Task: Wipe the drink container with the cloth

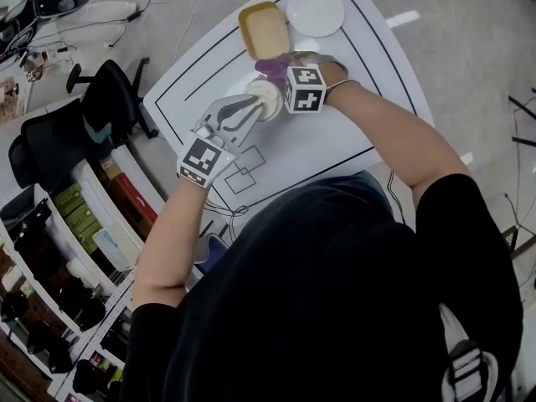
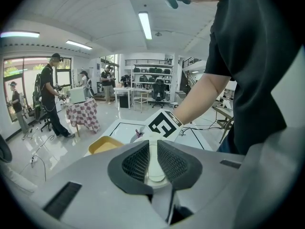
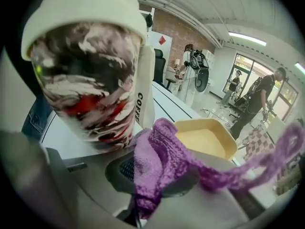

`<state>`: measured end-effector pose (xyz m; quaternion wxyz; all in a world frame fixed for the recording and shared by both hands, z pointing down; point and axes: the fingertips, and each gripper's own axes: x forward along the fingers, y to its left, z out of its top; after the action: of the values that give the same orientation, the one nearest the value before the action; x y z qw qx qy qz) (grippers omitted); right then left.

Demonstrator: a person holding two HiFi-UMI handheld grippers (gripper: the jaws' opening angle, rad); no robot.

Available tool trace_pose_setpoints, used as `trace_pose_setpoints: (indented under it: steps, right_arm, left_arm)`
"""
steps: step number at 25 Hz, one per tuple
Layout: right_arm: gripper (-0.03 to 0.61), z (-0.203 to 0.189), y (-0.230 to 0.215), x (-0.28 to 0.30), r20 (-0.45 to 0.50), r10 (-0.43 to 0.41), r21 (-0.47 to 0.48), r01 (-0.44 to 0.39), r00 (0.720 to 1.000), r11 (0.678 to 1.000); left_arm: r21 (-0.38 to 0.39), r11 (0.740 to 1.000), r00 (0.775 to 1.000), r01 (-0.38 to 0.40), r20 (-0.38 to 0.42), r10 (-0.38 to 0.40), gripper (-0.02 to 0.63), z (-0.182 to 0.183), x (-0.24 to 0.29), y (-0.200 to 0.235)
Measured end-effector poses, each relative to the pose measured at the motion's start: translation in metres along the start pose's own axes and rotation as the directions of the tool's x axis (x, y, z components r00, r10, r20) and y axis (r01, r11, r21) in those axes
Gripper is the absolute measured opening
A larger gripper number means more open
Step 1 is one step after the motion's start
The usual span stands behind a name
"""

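A tall drink cup (image 1: pixel 268 97) with a cream lid and a wall marbled in black, red and white is near the middle of the white desk (image 1: pixel 335 141), which is marked with black lines. Its long axis runs roughly upright. The lid is on top and the narrower body is below, leaning a little in the right gripper view (image 3: pixel 90 89). A white strip printed with letters runs down one side. No view shows whether its base rests on the desk.

The left tongs (image 1: pixel 254 105) come in from the lower left. They are nearly closed, with the dark ribbed pads clamped on a narrow cream-white part of the cup (image 2: pixel 156 163). Only a slim gap is left between the pads (image 2: pixel 156 159).

The right tongs (image 1: pixel 280 69) reach in from the right, and their marker cube sits just beside the lid. They are pinched together on a purple knitted cloth (image 3: pixel 157 161), which bunches out of them. The cloth lies against the lower wall of the cup, and a loose strand trails off to the side. From above, the cloth (image 1: pixel 270 63) shows just beyond the cup.

A yellow rectangular tray (image 1: pixel 244 32) lies farther back on the desk. A round white plate (image 1: pixel 316 12) sits just beside the tray.
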<state>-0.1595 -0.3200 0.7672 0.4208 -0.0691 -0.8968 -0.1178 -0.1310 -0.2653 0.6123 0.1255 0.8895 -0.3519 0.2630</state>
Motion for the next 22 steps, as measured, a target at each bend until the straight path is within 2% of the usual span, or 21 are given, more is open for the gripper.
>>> trace_pose_setpoints:
  steps: [6, 11, 14, 17, 22]
  right_arm:
    - [0.075, 0.009, 0.003, -0.041, 0.021, -0.002, -0.006, 0.002, 1.000, 1.000]
    - [0.075, 0.026, 0.001, -0.095, 0.027, -0.053, 0.006, 0.053, 0.998, 0.999]
    - [0.075, 0.031, -0.010, -0.125, 0.052, -0.093, 0.049, 0.091, 0.994, 0.995]
    - [0.075, 0.043, -0.011, -0.156, 0.088, -0.137, 0.110, 0.127, 0.987, 0.986]
    - [0.075, 0.081, -0.006, -0.213, 0.145, -0.228, 0.190, 0.199, 0.963, 0.961]
  left_arm:
    - [-0.015, 1.000, 1.000, 0.001, -0.011, -0.001, 0.067, 0.000, -0.004, -0.002]
    - [-0.065, 0.998, 1.000, -0.021, 0.009, 0.022, 0.064, 0.006, -0.019, -0.004]
    - [-0.108, 0.994, 0.999, -0.031, 0.016, 0.033, 0.052, 0.007, -0.015, 0.001]
    - [-0.117, 0.991, 0.998, -0.059, 0.016, 0.061, 0.052, 0.006, -0.017, 0.001]
    - [-0.177, 0.980, 0.987, -0.093, 0.110, 0.113, 0.063, 0.035, -0.046, 0.004]
